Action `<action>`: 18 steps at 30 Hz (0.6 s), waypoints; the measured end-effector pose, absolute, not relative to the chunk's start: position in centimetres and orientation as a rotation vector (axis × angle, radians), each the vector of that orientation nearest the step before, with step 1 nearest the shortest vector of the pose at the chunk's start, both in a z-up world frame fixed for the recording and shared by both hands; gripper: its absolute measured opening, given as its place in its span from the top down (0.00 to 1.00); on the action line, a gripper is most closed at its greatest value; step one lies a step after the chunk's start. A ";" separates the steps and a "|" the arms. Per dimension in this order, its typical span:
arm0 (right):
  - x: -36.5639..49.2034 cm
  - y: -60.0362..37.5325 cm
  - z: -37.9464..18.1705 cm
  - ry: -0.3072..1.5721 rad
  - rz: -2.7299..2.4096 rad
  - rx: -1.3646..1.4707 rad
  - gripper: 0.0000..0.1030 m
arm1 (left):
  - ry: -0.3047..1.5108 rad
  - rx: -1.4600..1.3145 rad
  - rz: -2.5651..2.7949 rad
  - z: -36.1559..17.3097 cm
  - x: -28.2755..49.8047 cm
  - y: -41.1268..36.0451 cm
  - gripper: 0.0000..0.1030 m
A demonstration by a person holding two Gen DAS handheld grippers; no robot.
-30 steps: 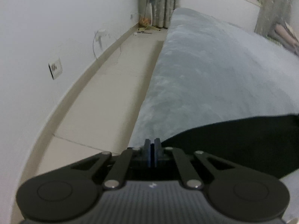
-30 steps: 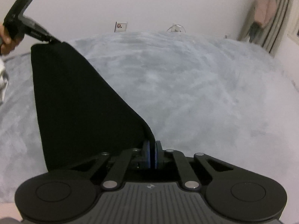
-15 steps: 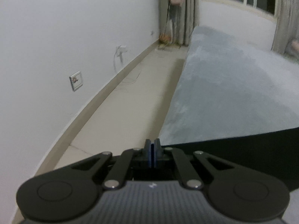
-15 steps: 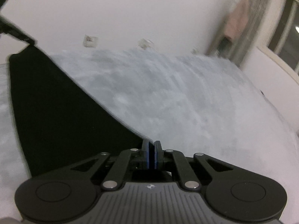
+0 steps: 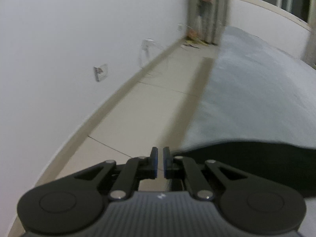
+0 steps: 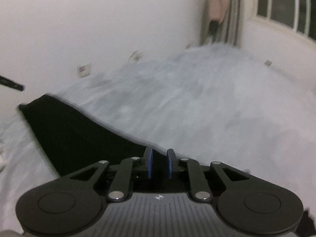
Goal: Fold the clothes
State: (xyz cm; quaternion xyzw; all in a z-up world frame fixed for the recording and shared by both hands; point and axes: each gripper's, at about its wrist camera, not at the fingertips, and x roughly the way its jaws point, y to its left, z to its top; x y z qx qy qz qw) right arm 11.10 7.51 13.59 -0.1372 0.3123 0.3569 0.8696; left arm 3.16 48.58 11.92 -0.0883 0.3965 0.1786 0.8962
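In the left wrist view, the left gripper (image 5: 160, 163) sits at the bottom middle of the frame, and its jaws are opening, with a thin gap and nothing between them. A second ago they were pinched tight on the edge of the black cloth (image 5: 256, 164). Now that cloth lies free at the lower right, on the grey bed cover (image 5: 256, 90), just beside the right finger. So this corner looks let go, and I think one fold has just been laid down. The bed edge runs up the middle of the frame, and the bare floor (image 5: 158, 98) and the white wall (image 5: 59, 49) fill the left side, so there is open room there. In the right wrist view, the right gripper (image 6: 159, 164) is at the bottom middle and its jaws are opening too, wider, with no cloth between the blue pads. They were shut on the cloth's corner a second ago. The black cloth (image 6: 83, 130) now spreads from the fingers to the left middle of the frame. Its top edge slants across the bed cover (image 6: 197, 108). The right half of the bed is bare, with plenty of room to move.
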 end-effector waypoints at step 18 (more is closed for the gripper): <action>-3.3 6.4 10.7 0.701 0.757 -0.242 0.66 | 0.951 -0.260 -0.043 9.7 -1.6 23.5 0.78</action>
